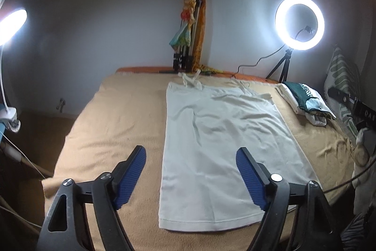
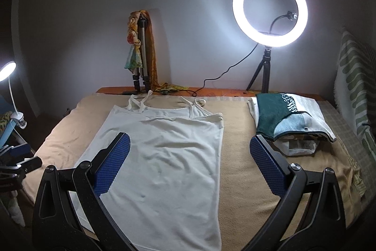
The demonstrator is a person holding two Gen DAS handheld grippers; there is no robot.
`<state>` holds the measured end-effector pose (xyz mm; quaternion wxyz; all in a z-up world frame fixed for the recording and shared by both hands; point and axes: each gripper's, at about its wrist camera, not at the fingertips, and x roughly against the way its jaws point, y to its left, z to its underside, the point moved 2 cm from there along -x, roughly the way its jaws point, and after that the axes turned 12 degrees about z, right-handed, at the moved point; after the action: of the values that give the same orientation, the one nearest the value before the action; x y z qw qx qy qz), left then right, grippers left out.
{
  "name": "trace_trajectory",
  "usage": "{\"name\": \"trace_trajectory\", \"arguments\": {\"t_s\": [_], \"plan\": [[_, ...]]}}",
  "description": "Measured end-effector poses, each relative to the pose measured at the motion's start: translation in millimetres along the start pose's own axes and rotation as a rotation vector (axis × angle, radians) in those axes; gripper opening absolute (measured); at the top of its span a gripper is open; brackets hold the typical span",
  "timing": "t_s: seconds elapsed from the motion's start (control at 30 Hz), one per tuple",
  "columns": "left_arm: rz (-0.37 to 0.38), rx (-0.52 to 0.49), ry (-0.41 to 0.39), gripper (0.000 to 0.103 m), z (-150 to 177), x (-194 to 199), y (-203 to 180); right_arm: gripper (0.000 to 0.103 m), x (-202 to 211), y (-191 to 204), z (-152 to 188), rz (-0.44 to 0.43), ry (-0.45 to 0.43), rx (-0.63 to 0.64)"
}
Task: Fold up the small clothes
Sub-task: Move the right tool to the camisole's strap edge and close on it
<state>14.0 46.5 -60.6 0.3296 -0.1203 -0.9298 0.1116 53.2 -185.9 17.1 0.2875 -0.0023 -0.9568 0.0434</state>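
A white strappy top lies flat on the tan blanket, straps at the far end, hem near me. It also shows in the right wrist view. My left gripper is open and empty, raised above the top's left side near the hem. My right gripper is open and empty, raised above the top's right edge. A pile of folded clothes, green one on top, lies at the far right of the blanket; it also shows in the left wrist view.
A lit ring light on a small tripod stands at the back right. A folded tripod draped with coloured cloth leans on the back wall. A clip lamp shines at the left. A striped cushion is at the right edge.
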Motion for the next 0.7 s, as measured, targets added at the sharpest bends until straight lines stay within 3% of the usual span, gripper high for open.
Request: {"name": "trace_trajectory", "arguments": {"t_s": [0.23, 0.5, 0.7], "plan": [[0.059, 0.12, 0.113, 0.059, 32.8, -20.1, 32.0, 0.103, -29.7, 36.3, -17.9, -0.152, 0.11, -0.012], [0.086, 0.209, 0.189, 0.053, 63.7, -31.2, 57.3, 0.08, -101.0, 84.4, -32.6, -0.27, 0.272, -0.051], [0.101, 0.231, 0.231, 0.045, 73.9, -42.3, 66.2, 0.074, -155.7, 137.2, -41.6, -0.312, 0.377, -0.042]]}}
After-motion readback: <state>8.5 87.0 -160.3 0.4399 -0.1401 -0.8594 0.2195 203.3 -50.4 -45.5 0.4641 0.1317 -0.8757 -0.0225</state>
